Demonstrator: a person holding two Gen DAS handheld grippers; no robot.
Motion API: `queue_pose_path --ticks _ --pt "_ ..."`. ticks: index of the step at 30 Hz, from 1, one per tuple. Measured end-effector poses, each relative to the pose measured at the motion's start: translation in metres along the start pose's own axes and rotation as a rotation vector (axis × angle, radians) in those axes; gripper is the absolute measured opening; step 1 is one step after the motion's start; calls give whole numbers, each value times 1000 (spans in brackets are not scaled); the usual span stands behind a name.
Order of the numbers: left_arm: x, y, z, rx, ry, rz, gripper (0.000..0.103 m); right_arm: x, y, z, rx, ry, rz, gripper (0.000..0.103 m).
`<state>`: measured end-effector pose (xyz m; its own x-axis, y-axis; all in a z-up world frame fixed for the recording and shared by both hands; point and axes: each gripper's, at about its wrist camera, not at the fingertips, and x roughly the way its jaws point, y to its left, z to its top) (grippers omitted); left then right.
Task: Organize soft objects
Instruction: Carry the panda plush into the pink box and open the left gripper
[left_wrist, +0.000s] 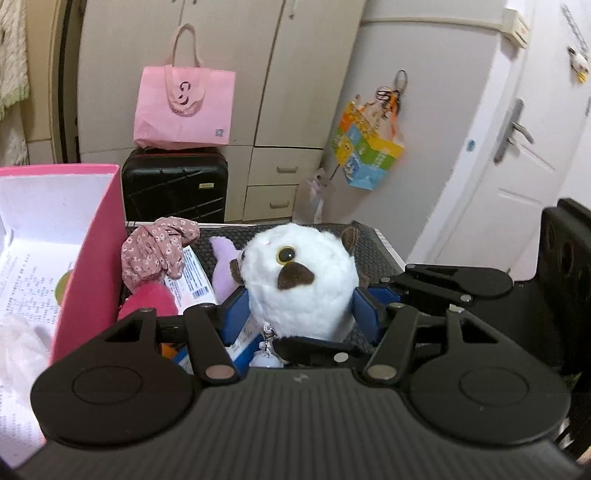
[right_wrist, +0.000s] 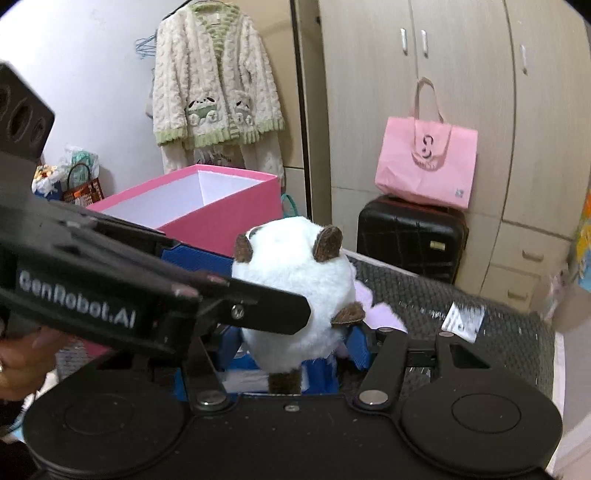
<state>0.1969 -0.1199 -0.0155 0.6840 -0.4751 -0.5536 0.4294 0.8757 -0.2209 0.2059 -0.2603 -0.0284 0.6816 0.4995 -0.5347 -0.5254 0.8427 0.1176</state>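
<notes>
Between both pairs of blue pads sits the white plush cat (left_wrist: 301, 280), a round, fluffy toy with brown ears, a brown nose patch and a yellow eye. The left gripper (left_wrist: 301, 314) has its jaws pressed against the plush's lower body from either side, and the right gripper (right_wrist: 295, 343) clamps the same toy, its jaws sunk into the fur; in the right wrist view the left gripper's black body crosses from 9 o'clock toward the middle. The plush sits above a dark, dimpled mat (left_wrist: 369, 243) that covers the worktop.

At 9 o'clock of the plush, in the left wrist view, stands an open pink box (left_wrist: 92, 236) with white inner walls and printed paper inside. Between box and plush lie a floral pink cloth (left_wrist: 155, 251), a bright pink soft item (left_wrist: 147, 299), a printed packet (left_wrist: 192, 277) and a lilac plush (left_wrist: 225, 266), the last just beside the cat.

At 12 o'clock, well behind, a pink tote bag (left_wrist: 184, 107) rests on a black suitcase (left_wrist: 173, 184) against beige wardrobes. A cream knitted cardigan (right_wrist: 218, 81) hangs on the wall at 11 o'clock in the right wrist view.
</notes>
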Motion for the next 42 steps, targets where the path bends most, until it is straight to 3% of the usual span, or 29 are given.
queue_pose_path --ticks 7,15,26,33,42 --pt "-34 -6 -16 31 8 5 59 -21 38 -7 -29 22 -32 63" --pt "-72 6 -31 9 53 -47 59 -40 73 -9 4 76 -1 63" --pt "-105 42 -49 -112 237 -154 59 -46 127 -3 27 282 33 63" --pt "-140 78 -48 -158 330 -200 59 -44 161 10 41 348 131 63" --pt "-172 113 -43 -179 383 -118 61 -22 207 33 -18 381 238 63"
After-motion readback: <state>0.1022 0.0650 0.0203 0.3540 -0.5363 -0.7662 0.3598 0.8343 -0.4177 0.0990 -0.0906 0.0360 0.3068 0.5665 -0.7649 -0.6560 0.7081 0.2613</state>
